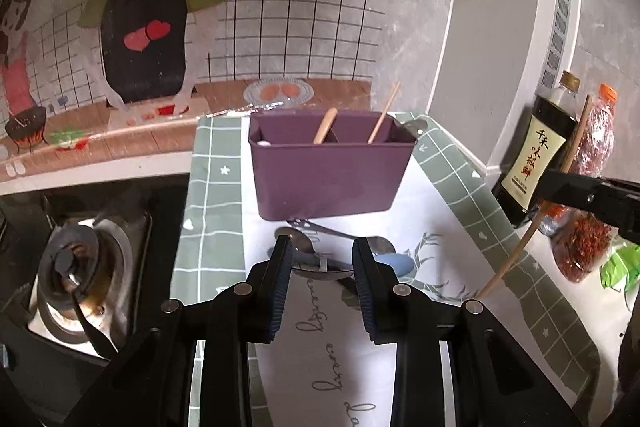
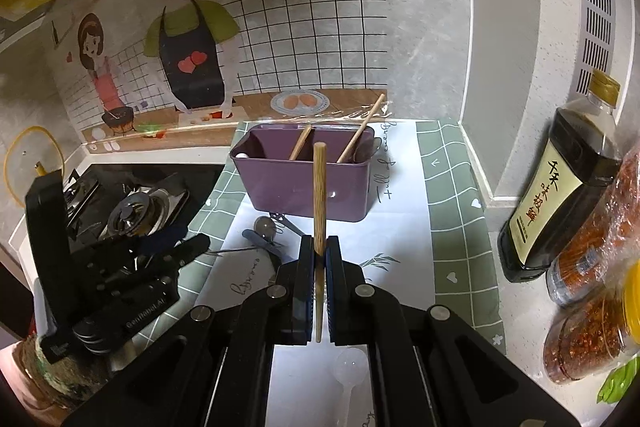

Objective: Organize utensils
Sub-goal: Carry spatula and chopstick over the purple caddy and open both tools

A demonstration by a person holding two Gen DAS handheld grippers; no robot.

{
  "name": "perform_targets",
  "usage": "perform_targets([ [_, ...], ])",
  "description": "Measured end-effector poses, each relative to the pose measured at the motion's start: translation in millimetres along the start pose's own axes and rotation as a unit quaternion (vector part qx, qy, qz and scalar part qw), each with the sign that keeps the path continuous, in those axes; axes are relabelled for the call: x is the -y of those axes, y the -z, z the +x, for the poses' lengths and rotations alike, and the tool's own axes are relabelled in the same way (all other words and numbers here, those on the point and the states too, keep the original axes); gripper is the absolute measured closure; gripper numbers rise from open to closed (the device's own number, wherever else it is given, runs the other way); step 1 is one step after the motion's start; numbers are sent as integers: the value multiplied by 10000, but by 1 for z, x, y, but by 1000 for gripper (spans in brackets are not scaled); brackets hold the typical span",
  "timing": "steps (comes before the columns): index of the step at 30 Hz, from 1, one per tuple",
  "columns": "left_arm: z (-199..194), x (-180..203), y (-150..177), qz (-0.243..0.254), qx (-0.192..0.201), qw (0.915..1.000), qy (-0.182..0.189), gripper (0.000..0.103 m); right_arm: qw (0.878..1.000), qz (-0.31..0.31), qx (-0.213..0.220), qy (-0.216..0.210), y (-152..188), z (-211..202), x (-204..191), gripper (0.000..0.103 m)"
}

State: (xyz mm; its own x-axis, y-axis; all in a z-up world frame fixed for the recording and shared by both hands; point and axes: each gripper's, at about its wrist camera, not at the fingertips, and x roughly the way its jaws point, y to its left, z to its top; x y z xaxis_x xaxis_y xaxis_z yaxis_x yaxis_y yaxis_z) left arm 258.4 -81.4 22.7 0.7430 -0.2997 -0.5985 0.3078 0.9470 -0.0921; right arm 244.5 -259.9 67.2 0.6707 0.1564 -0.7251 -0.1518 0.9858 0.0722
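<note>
The purple utensil holder (image 1: 328, 175) (image 2: 304, 183) stands on the patterned mat, with a wooden handle and a chopstick (image 1: 383, 115) leaning in its compartments. My left gripper (image 1: 322, 243) hangs above loose cutlery, its pads pressing on a curved metal spoon (image 1: 322, 273) that spans the gap. More metal spoons (image 1: 298, 239) and a blue-handled utensil (image 1: 396, 262) lie beneath it. My right gripper (image 2: 319, 255) is shut on a wooden chopstick (image 2: 319, 187) that points up in front of the holder. A clear plastic spoon (image 2: 350, 367) lies under it.
A gas stove (image 1: 80, 267) (image 2: 132, 215) sits to the left of the mat. A soy sauce bottle (image 2: 560, 187) and chilli jars (image 2: 592, 247) stand on the right by the wall. Another metal spoon (image 1: 414, 126) rests behind the holder's right end.
</note>
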Motion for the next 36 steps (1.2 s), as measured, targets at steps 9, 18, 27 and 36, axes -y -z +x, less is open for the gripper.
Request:
perform_targets([
  [9,-27,1,-55,265,80,9995,132,71,9998,-93,146,-50,-23,-6,0,98],
  [18,-63,-30,-171,-173,684,9968,366,71,9914,-223,1287,-22,-128,-48,0,98],
  [27,-19,-46,-221,-363,796,9954,396,71,9894,-154,1439,77,-192,-3,5,98],
  [36,73,-49,-206,-379,65,9981,484,71,9989,8,474,69,-178,103,16,98],
])
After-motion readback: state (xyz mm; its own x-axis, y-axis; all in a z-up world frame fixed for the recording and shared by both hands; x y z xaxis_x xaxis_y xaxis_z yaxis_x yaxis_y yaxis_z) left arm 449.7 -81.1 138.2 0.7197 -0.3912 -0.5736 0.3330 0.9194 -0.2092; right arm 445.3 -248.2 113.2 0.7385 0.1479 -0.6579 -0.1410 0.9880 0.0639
